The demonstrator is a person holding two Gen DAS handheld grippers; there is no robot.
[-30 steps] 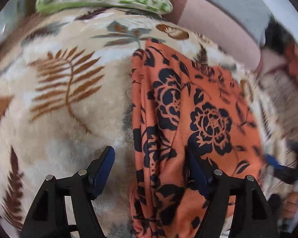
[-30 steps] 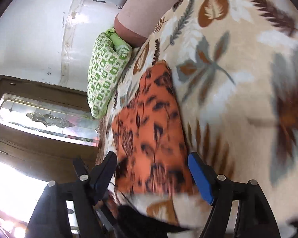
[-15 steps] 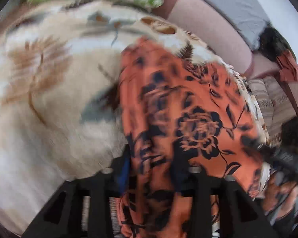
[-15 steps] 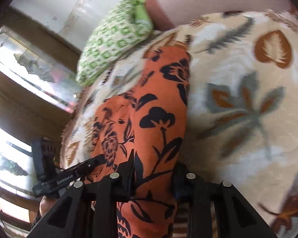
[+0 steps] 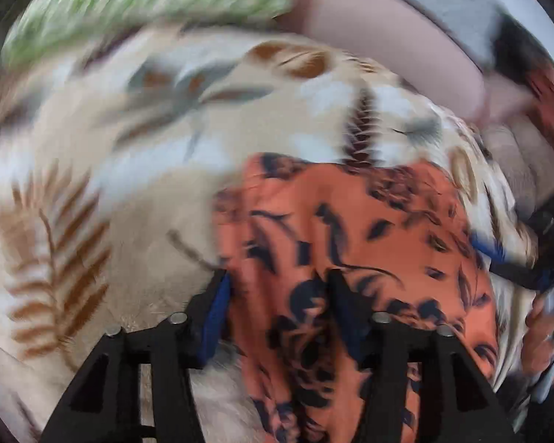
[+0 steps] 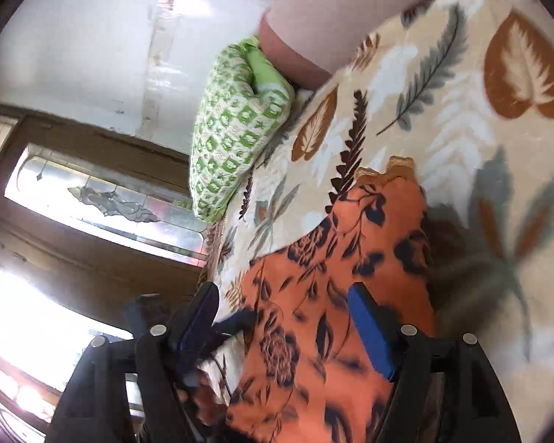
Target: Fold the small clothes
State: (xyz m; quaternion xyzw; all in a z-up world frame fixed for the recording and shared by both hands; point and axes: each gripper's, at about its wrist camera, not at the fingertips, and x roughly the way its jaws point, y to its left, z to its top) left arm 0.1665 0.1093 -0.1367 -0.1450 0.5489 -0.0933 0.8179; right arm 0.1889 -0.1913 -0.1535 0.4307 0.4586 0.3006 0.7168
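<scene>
An orange garment with a black flower print (image 5: 351, 243) lies on a leaf-patterned blanket (image 5: 129, 170); it also shows in the right wrist view (image 6: 328, 280). My left gripper (image 5: 277, 284) is open, its fingers either side of the garment's near left edge. My right gripper (image 6: 284, 306) is open, its jaws astride the garment's near end. The right gripper shows at the right edge of the left wrist view (image 5: 513, 258). The garment looks shorter, its far part folded towards me. The left view is blurred.
A green and white patterned pillow (image 6: 236, 125) lies at the blanket's far end, also in the left wrist view (image 5: 136, 7). A pink bolster (image 6: 336, 18) lies behind it. A white wall and a wooden-framed window (image 6: 92, 199) stand at the left.
Both grippers were shut on the garment half a second ago and have opened. The garment's far end now lies closer, folded over.
</scene>
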